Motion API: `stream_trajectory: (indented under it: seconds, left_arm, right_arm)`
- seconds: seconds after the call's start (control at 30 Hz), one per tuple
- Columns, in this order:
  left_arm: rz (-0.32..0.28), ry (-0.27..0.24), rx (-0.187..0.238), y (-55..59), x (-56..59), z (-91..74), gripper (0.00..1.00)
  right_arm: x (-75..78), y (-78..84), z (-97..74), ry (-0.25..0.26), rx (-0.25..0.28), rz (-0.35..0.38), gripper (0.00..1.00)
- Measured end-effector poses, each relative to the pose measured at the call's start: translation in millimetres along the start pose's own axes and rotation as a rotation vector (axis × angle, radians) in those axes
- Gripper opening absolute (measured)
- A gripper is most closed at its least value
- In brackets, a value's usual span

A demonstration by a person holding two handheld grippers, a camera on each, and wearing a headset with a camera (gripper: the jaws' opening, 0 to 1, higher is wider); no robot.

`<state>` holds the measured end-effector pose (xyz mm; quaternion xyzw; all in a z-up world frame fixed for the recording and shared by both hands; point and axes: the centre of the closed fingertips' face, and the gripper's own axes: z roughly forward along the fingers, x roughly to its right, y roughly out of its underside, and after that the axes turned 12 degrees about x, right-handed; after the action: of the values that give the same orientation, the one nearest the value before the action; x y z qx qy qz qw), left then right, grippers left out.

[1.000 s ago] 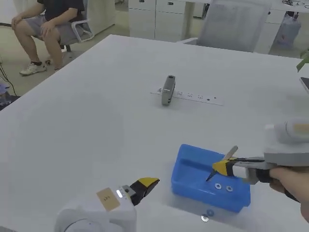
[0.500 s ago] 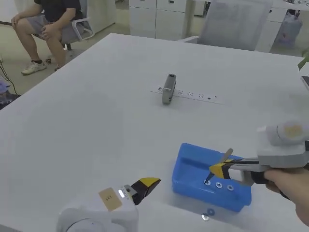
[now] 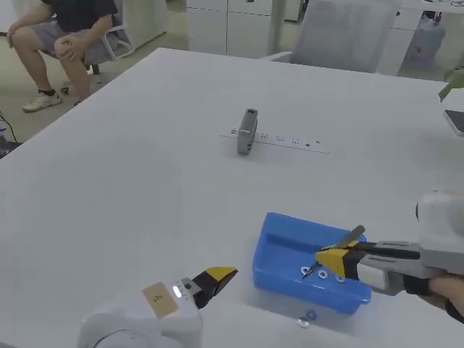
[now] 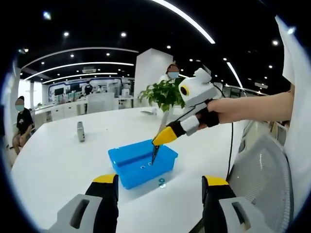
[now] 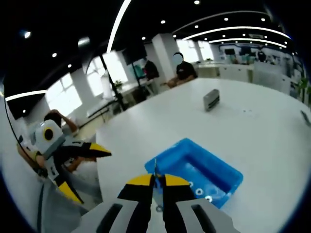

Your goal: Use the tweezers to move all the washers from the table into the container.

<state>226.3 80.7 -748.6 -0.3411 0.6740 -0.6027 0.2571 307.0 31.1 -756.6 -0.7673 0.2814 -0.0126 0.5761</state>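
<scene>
Open-plan office. A large white table (image 3: 130, 188) occupies the foreground; behind it stand a grey mesh office chair (image 3: 341, 36) and white drawer cabinets (image 3: 232, 18) on a beige floor (image 3: 32, 123). Curved ceiling light strips (image 4: 187, 23) and bright windows (image 5: 114, 67) illuminate the room.

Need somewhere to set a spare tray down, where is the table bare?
Wide bare table lies between the gray device and the blue container, and left of both. Crowded around the container, with loose washers in front and the right hand-held gripper over it.
</scene>
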Motion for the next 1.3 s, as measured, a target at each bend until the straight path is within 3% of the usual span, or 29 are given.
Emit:
stream_trajectory:
  seconds: [0.13,0.33,0.5,0.93,1.2,1.3]
  left_arm:
    - [0.002,0.005,-0.003,0.6,0.7,0.4,0.70]
    - [0.007,0.010,-0.009,1.8,1.4,0.8,0.70]
    - [0.006,0.006,-0.011,2.7,0.4,0.8,0.69]
    - [0.011,0.006,-0.020,4.7,0.1,0.8,0.69]
    - [0.014,0.009,-0.021,5.0,0.7,0.7,0.69]
    - [0.013,0.006,-0.021,5.0,0.0,0.4,0.68]
  right_arm:
    - [-8.5,17.6,-5.1,-0.024,-0.056,-0.060,0.04]
    - [-1.2,43.5,-3.5,-0.003,-0.136,-0.150,0.04]
    - [2.2,53.4,1.9,0.002,-0.155,-0.161,0.04]
    - [4.6,61.6,5.2,0.001,-0.200,-0.203,0.04]
    - [5.7,65.7,6.9,-0.036,-0.317,-0.334,0.03]
    - [5.9,65.7,9.2,-0.055,-0.333,-0.331,0.03]
